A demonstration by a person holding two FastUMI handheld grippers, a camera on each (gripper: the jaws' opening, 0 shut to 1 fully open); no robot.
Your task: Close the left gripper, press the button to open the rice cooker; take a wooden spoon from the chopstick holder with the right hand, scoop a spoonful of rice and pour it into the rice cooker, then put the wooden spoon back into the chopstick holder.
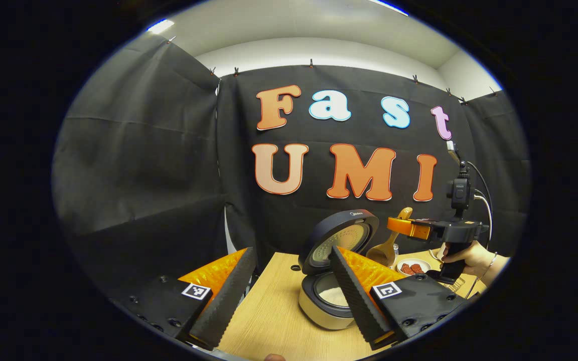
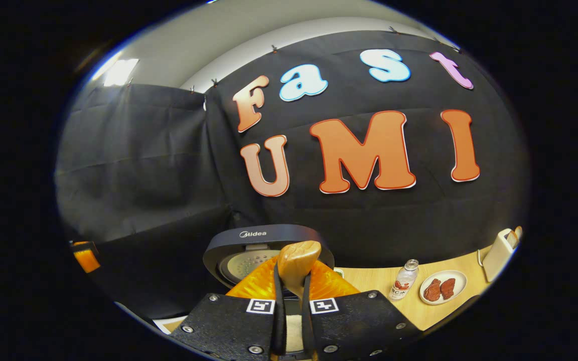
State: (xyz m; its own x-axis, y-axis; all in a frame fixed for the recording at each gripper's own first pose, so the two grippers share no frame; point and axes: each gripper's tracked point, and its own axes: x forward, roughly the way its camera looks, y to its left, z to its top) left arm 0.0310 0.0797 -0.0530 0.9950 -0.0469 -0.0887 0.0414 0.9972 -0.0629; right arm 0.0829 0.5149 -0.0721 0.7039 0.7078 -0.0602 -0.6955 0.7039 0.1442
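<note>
Rice cooker (image 1: 330,293): set on the wooden table (image 1: 269,321), lid (image 1: 341,238) raised toward the far wall, white rice seen in the inner pot.

Left gripper (image 1: 289,296): fingers wide apart, nothing held; cooker lies just beyond and right of them.

Right gripper (image 2: 293,321): fingers together, clamped on the handle of the wooden spoon (image 2: 296,265). Bowl end is carried beyond the fingertips, long axis in line with the fingers, above the open pot. In the left gripper view this gripper (image 1: 409,228) is seen held by a hand (image 1: 464,258) right of the cooker.

Chopstick holder: not identified with certainty.

Judgement: the right hand is nearer the return; the spoon must be carried right, away from the cooker.

Also noted: plate (image 2: 442,288), bottle (image 2: 403,281).
</note>
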